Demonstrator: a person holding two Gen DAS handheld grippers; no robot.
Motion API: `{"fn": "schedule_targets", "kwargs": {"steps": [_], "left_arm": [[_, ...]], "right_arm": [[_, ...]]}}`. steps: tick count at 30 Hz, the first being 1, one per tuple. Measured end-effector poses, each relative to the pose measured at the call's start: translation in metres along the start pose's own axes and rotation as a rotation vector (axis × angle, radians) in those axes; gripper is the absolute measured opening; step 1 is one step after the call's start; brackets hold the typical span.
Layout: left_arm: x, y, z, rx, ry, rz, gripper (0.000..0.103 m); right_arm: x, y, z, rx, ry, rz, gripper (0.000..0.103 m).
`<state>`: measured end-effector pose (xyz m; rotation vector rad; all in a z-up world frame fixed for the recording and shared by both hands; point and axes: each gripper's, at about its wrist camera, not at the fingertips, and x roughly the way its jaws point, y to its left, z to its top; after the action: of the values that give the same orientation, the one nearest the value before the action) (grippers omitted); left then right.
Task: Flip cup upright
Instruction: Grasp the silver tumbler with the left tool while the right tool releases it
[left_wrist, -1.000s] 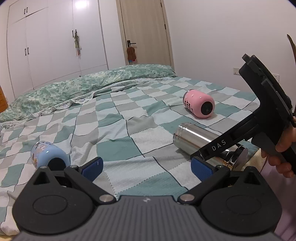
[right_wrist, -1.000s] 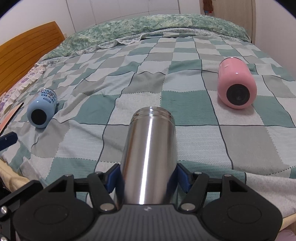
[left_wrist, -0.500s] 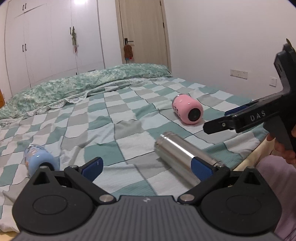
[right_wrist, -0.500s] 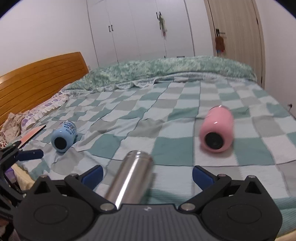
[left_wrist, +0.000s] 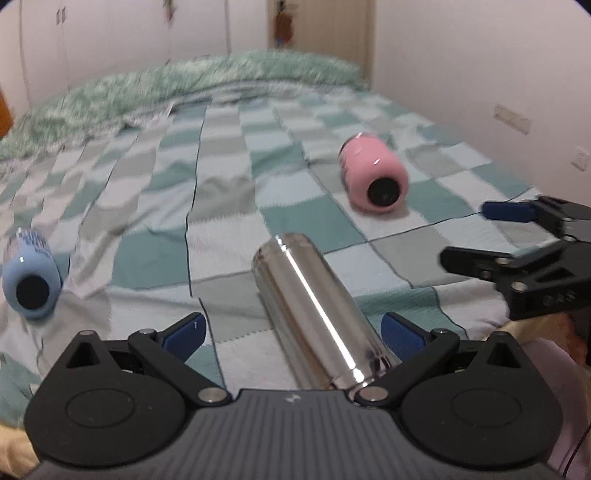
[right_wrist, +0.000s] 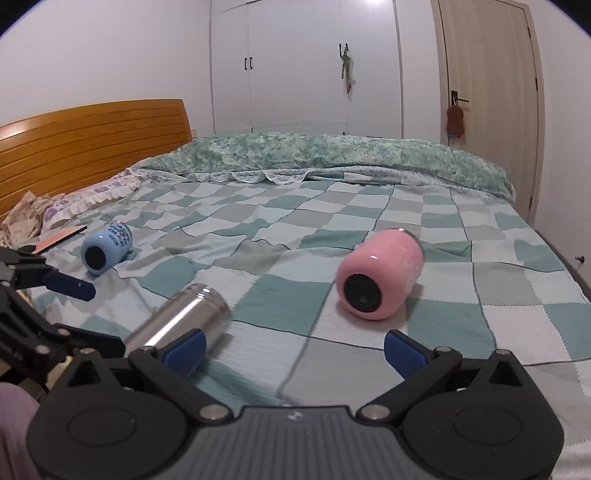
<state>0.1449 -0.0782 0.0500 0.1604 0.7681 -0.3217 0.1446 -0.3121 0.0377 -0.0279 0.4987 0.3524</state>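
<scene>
Three cups lie on their sides on the checked bedspread (left_wrist: 155, 254): a steel cup (left_wrist: 317, 314) near the front edge, a pink cup (left_wrist: 373, 177) further back right, a light blue cup (left_wrist: 31, 273) at the left. My left gripper (left_wrist: 291, 332) is open, its blue pads either side of the steel cup's near end. My right gripper (right_wrist: 295, 347) is open and empty; the steel cup (right_wrist: 181, 325) lies by its left pad, the pink cup (right_wrist: 380, 273) ahead to the right. The right gripper shows in the left wrist view (left_wrist: 524, 243).
A wooden headboard (right_wrist: 88, 147) and pillows (right_wrist: 66, 203) are at the left. A folded green quilt (right_wrist: 332, 155) lies across the far side. White wardrobes (right_wrist: 303, 66) and a door (right_wrist: 487, 92) stand behind. The bed's front edge is just under the grippers.
My right gripper has let go of the steel cup and pulled away to the right. My left gripper has moved right and down so its open pads now flank the steel cup.
</scene>
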Motion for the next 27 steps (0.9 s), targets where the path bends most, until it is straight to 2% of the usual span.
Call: {"fn": "schedule_targets", "kwargs": {"steps": [6,12,23,25,26,27], "left_arm": [[0.031,-0.006,0.018,-0.108,0.11,0.041,0.103],[0.051,-0.014,0.032,-0.149,0.172,0.088,0.103],[0.082,-0.017,0.043,-0.23,0.259,0.113,0.095],[0.088,-0.014,0.045,-0.247,0.276,0.114,0.083],[0.091,-0.012,0.046,-0.26,0.289,0.118,0.071],[0.094,-0.01,0.046,-0.278,0.309,0.12,0.065]], "right_arm": [[0.01,-0.026,-0.006,-0.001,-0.006,0.019,0.103],[0.02,-0.041,-0.012,0.007,-0.003,0.04,0.103],[0.03,-0.045,-0.023,0.053,-0.001,0.07,0.103],[0.03,-0.044,-0.024,0.055,-0.002,0.068,0.103],[0.03,-0.044,-0.024,0.058,-0.004,0.068,0.103],[0.03,-0.044,-0.024,0.063,-0.006,0.068,0.103]]}}
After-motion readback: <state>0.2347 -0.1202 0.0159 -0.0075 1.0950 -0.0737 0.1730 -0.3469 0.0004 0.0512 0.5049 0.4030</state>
